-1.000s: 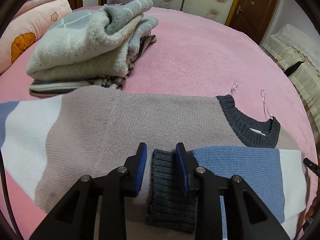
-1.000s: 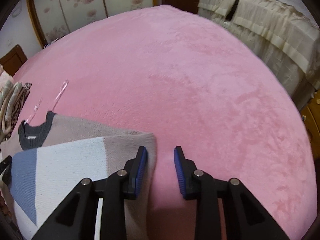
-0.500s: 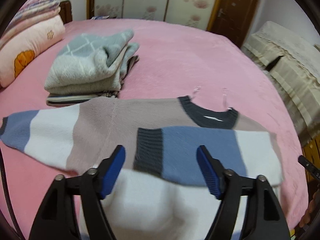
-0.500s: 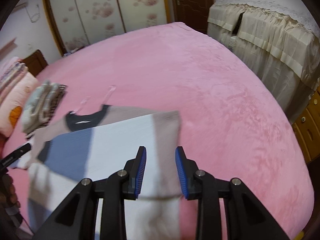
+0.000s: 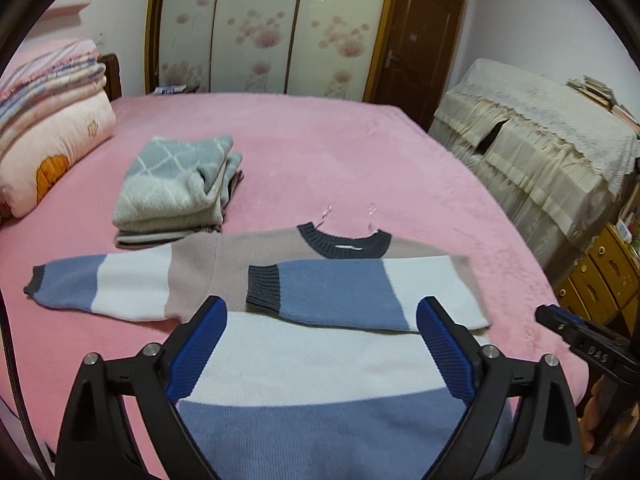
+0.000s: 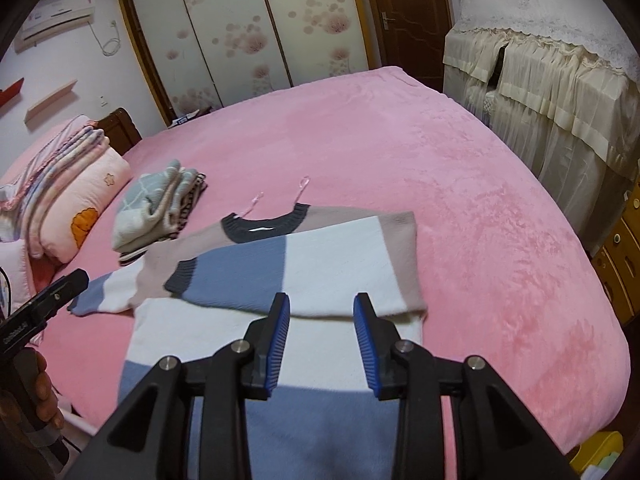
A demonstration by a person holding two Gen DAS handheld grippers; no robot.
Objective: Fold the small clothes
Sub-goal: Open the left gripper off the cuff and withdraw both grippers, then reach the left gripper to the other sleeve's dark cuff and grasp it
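Left gripper (image 5: pixel 320 344) higher; sweater (image 5: pixel 304 356) collar far-end.

The left gripper (image 5: pixel 320 344) is held angled downward, its jaws spread wide — they have just been opening — with nothing pressed between the blue fingers (image 5: pixel 196 352). The right gripper (image 6: pixel 322 344) is likewise tilted downward; its jaws stand partly apart, having opened slightly, and nothing is clamped. At the right view's lower left edge, a hand (image 6: pixel 44 400) is seen wrapped around the left gripper's handle.
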